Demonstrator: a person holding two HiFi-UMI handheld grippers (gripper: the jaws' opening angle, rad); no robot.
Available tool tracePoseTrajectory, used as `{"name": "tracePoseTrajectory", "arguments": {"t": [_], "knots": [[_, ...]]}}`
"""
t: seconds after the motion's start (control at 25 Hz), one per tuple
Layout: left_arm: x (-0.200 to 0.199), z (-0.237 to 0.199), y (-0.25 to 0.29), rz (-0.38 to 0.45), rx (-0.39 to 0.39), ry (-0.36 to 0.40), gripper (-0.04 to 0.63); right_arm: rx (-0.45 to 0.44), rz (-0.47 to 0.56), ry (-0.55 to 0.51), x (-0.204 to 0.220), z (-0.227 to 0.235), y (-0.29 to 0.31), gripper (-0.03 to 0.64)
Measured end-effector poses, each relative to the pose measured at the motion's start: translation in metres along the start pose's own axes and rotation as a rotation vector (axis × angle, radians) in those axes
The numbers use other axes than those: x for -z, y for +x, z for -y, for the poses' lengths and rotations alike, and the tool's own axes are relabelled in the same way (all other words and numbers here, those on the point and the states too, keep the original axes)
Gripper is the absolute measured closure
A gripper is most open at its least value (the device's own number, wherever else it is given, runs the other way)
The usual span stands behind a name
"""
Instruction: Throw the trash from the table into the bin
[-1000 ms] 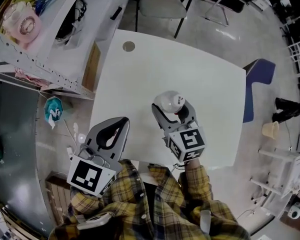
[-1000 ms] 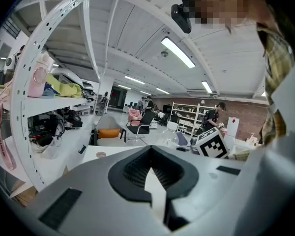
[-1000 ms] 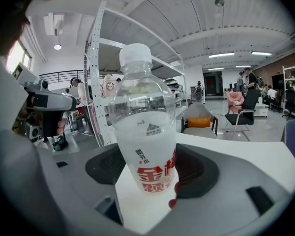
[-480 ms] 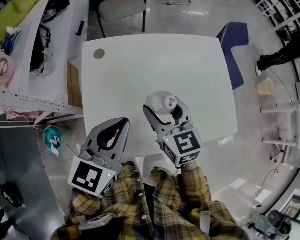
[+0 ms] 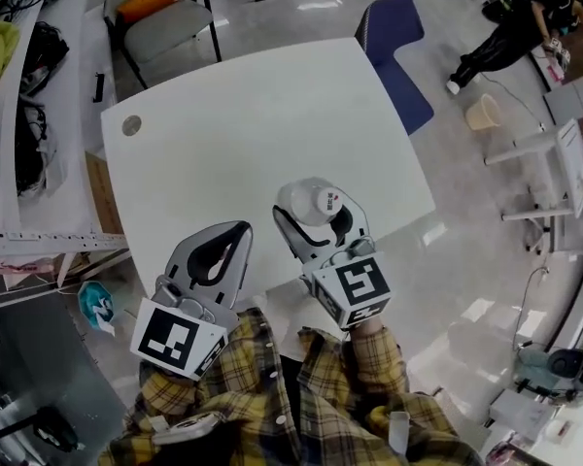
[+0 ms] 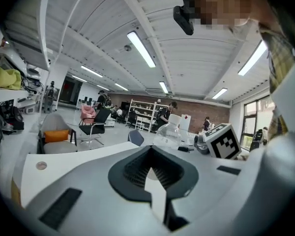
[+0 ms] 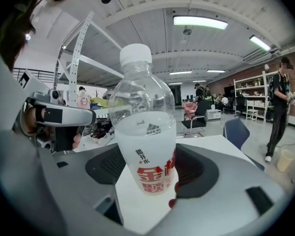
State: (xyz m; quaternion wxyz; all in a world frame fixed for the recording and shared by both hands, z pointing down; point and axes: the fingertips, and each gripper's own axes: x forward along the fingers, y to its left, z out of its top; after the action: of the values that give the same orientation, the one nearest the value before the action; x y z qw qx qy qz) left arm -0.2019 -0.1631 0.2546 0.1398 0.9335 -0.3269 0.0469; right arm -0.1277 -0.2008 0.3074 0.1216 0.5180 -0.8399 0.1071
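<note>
The right gripper [image 5: 317, 214] pinches a clear plastic bottle [image 7: 143, 127] around its lower body, the dark pads pressing on either side of the label with red characters. The bottle stands upright, its white cap on top, and looks empty, though the frosted band across its middle makes that hard to confirm. From the head view it sits over the near edge of the white table [image 5: 233, 134], just in front of the person's plaid sleeve [image 5: 374, 352].

The left gripper [image 5: 235, 236] is beside it, near but apart, also over the table's near edge. Its jaws are pressed together at the tips with nothing between them (only a sliver of white table shows through the gap behind the pads).

The table surface shows only a round cable grommet [image 5: 131, 124] near its far left corner. A blue chair [image 5: 394, 42] stands at the far right corner, and a grey chair with an orange cushion [image 5: 160, 22] at the far side. A small beige pail [image 5: 483, 113] stands on the floor well apart from the table, near a person in dark clothes [image 5: 510, 27].
</note>
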Motion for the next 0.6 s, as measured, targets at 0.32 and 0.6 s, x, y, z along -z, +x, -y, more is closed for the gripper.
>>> {"name": "tracePoseTrajectory", "arguments": {"t": [0.32, 0.6], "knots": [[0.006, 0.098, 0.067, -0.026, 0.119, 0.029, 0.588, 0.122, -0.009, 0.053, 0.023, 0.088, -0.096, 0.319], [0.028, 0.202, 0.126, -0.033, 0.138, 0.011, 0.588, 0.150, -0.034, 0.044, 0.054, 0.167, -0.190, 0.319]]}}
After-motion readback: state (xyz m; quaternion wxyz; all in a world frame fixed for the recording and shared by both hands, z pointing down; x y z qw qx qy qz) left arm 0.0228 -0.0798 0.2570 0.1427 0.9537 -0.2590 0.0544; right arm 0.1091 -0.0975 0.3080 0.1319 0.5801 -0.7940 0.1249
